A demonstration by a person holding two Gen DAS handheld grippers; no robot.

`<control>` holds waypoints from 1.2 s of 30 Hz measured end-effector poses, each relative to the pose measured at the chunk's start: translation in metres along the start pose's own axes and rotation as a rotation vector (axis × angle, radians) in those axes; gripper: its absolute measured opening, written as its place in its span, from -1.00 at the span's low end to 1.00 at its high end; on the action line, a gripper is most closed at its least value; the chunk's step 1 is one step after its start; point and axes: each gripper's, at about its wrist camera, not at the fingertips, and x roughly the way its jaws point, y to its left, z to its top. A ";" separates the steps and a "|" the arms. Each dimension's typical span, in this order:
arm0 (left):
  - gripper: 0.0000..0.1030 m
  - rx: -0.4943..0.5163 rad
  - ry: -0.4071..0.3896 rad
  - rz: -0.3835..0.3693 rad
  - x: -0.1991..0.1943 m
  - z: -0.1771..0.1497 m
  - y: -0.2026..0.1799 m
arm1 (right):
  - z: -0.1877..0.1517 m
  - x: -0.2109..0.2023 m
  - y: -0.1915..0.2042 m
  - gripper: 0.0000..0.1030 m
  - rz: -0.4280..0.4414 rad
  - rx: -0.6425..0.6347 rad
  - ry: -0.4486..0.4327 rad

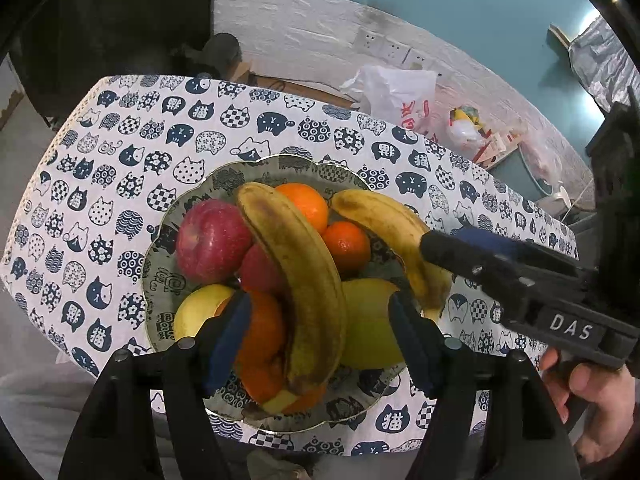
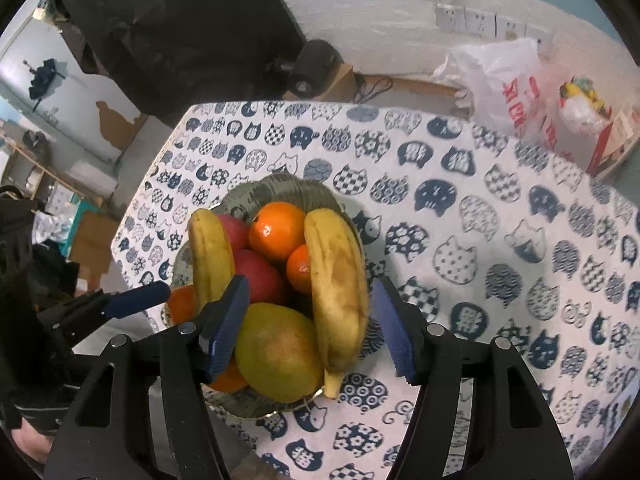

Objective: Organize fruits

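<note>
A patterned bowl on the cat-print tablecloth holds two bananas, red apples, several oranges, a yellow apple and a green-yellow pear. My left gripper is open above the bowl's near side, its fingers either side of the spotted banana and an orange. My right gripper is open over the bowl, its fingers straddling the pear and the right banana. It also shows in the left wrist view, reaching in from the right. Neither holds anything.
The cat-print tablecloth covers the table around the bowl. White plastic bags and boxes lie on the floor by the brick wall. A dark cabinet stands behind the table.
</note>
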 end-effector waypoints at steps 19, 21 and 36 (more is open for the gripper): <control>0.70 0.128 -0.147 0.035 -0.077 -0.018 -0.037 | -0.012 -0.088 0.030 0.51 -0.252 -0.164 -0.174; 0.70 0.143 -0.158 0.046 -0.082 -0.019 -0.040 | -0.015 -0.097 0.034 0.51 -0.260 -0.182 -0.192; 0.89 0.212 -0.261 0.116 -0.121 -0.029 -0.059 | -0.034 -0.136 0.044 0.53 -0.248 -0.210 -0.248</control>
